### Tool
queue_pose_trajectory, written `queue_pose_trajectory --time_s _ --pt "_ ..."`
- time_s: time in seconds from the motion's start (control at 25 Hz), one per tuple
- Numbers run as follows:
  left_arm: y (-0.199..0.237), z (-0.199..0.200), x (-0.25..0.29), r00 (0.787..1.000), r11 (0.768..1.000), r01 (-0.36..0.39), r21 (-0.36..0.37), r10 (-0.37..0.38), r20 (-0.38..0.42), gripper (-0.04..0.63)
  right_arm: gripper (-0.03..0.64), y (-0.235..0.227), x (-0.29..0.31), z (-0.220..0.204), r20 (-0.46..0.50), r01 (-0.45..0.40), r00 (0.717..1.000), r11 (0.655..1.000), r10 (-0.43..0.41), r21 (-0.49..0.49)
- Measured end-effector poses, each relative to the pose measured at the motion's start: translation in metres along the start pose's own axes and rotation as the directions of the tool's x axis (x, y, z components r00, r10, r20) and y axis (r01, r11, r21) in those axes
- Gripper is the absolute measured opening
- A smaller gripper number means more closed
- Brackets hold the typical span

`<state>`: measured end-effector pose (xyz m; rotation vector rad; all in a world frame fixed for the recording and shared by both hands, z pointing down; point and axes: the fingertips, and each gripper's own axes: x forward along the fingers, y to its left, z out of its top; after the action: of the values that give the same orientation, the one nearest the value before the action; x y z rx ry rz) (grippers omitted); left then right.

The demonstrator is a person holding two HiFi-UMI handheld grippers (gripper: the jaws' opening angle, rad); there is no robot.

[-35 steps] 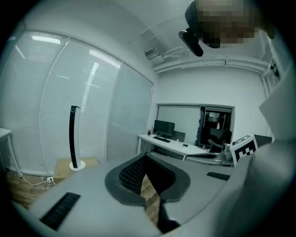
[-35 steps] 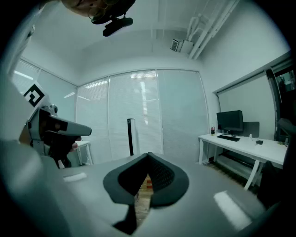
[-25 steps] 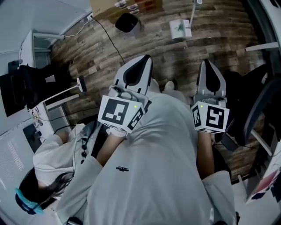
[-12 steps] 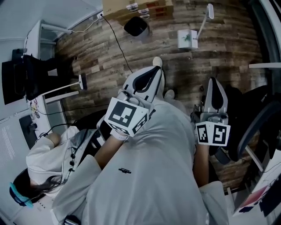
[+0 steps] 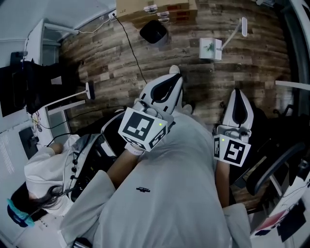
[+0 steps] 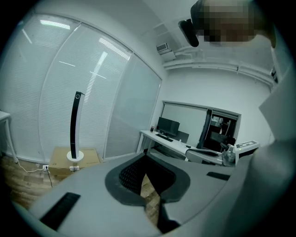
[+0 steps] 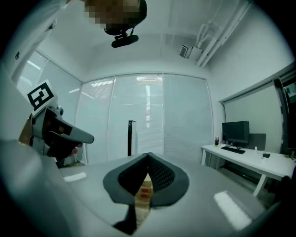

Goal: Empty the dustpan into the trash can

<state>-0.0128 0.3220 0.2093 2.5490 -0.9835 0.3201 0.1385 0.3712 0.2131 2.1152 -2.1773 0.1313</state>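
Observation:
A white dustpan [image 5: 210, 48] with a long handle [image 5: 236, 30] stands on the wood floor at the top of the head view. To its left sits a black trash can [image 5: 154, 31]. My left gripper [image 5: 170, 85] is held out in front of the body, shut and empty, and points towards the can. My right gripper [image 5: 238, 96] is shut and empty too, below the dustpan and well short of it. In the left gripper view the jaws of the left gripper [image 6: 147, 163] meet with nothing between them. It is the same for the right gripper [image 7: 148, 159] in its own view.
A cardboard box [image 5: 156, 7] lies behind the can, by the wall. A seated person [image 5: 46, 177] and a desk [image 5: 19, 140] are at the left; office chairs [image 5: 271, 169] stand at the right. A black tower stand [image 7: 131, 137] rises by the blinds. Another desk with a monitor [image 7: 236, 133] is at the right.
Both shut grippers have moved forward over the floor. The dustpan and the trash can now sit lower in the head view, nearer to the grippers.

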Motion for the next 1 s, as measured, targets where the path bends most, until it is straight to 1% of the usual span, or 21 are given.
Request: queue_pose_trajectory --time_s 0.16,0.24,0.32,0.4,0.52,0.68,0.88,1.0 --pt "0.042 0.015 0.033 1.0 0.999 -0.017 -0.032 0.018 0.01 0.006 0.009 -0.006 0.054 -0.001 -0.023 0.0 1.0 1.0 0.0 0.02" --pt "0.06 0.023 0.051 1.0 0.999 -0.019 -0.045 0.02 0.009 0.006 0.009 -0.008 0.079 -0.001 -0.044 -0.008 0.999 1.0 0.008 0.008" --pt "0.079 0.039 0.067 1.0 0.999 -0.012 -0.043 0.013 0.011 0.006 0.009 -0.009 0.103 -0.002 -0.076 -0.013 0.997 1.0 0.012 -0.006" --pt "0.1 0.06 0.082 1.0 1.0 -0.001 -0.031 0.002 0.017 0.006 0.009 -0.012 0.128 0.003 -0.091 0.001 0.996 1.0 -0.001 0.004" --pt "0.13 0.087 0.107 0.999 0.999 0.021 -0.025 -0.021 0.024 0.006 0.009 -0.018 0.167 0.018 -0.081 0.038 0.996 0.999 -0.037 0.013" --pt "0.162 0.115 0.136 0.998 0.998 0.062 0.005 -0.062 0.033 0.006 0.009 -0.016 0.219 0.032 -0.058 0.052 0.997 0.998 -0.049 0.042" --pt "0.2 0.132 0.163 0.994 0.995 0.099 -0.012 -0.099 0.036 0.006 0.011 -0.014 0.259 0.044 -0.046 0.093 0.995 0.995 -0.092 0.03" --pt "0.21 0.139 0.182 0.992 0.993 0.121 -0.008 -0.12 0.031 0.006 0.009 -0.019 0.276 0.044 -0.053 0.119 0.992 0.993 -0.118 0.022"
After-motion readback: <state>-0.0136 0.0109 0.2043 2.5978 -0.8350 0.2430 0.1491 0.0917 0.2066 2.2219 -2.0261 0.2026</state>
